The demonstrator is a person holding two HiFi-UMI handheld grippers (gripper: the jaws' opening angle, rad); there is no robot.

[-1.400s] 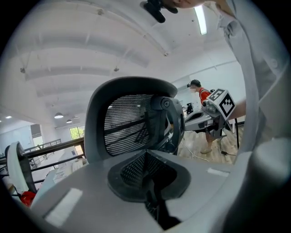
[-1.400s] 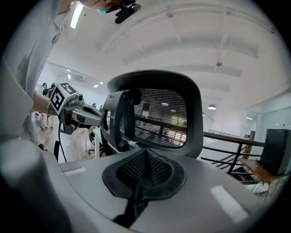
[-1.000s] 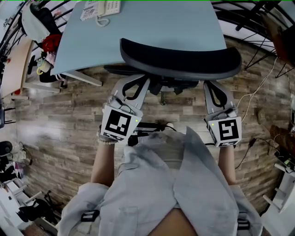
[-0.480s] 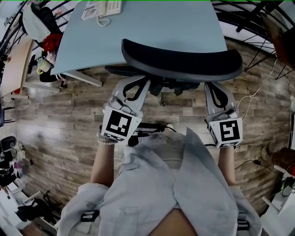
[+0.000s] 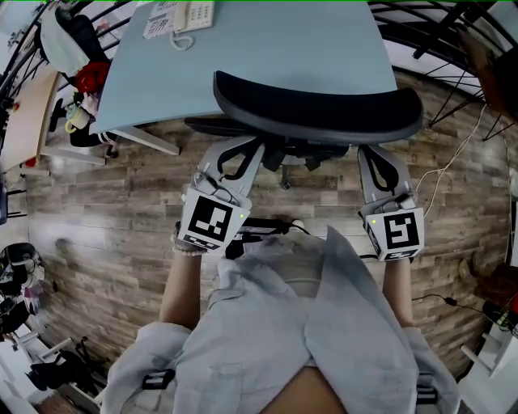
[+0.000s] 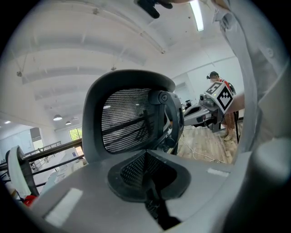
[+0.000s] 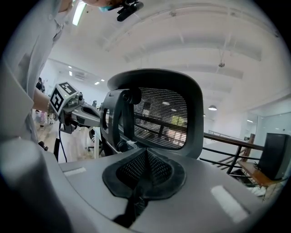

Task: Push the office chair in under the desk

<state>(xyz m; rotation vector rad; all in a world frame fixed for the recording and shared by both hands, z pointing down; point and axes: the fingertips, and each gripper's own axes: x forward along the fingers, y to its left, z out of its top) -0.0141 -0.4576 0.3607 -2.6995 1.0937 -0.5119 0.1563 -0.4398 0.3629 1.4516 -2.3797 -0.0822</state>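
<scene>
The office chair's black curved backrest (image 5: 316, 105) stands in front of me, its top overlapping the near edge of the light blue desk (image 5: 243, 48). My left gripper (image 5: 240, 151) and right gripper (image 5: 372, 155) are both shut and hold nothing; they point at the back of the backrest, one towards each end. In the left gripper view the mesh backrest (image 6: 129, 120) rises just beyond the shut left gripper (image 6: 146, 169). The right gripper view has the same mesh (image 7: 163, 118) close ahead of the right gripper (image 7: 145, 166). Whether the tips touch the chair cannot be told.
A telephone (image 5: 190, 12) and papers lie at the desk's far edge. The desk's white foot (image 5: 146, 139) crosses the wooden floor at left. Clutter with a red item (image 5: 89, 77) sits far left. Cables (image 5: 453, 162) trail on the floor at right, near black railings (image 5: 453, 32).
Hardly anything: the chair back and both grippers keep nearly the same place, with only a slight shift of the view. Both grippers stay shut.
</scene>
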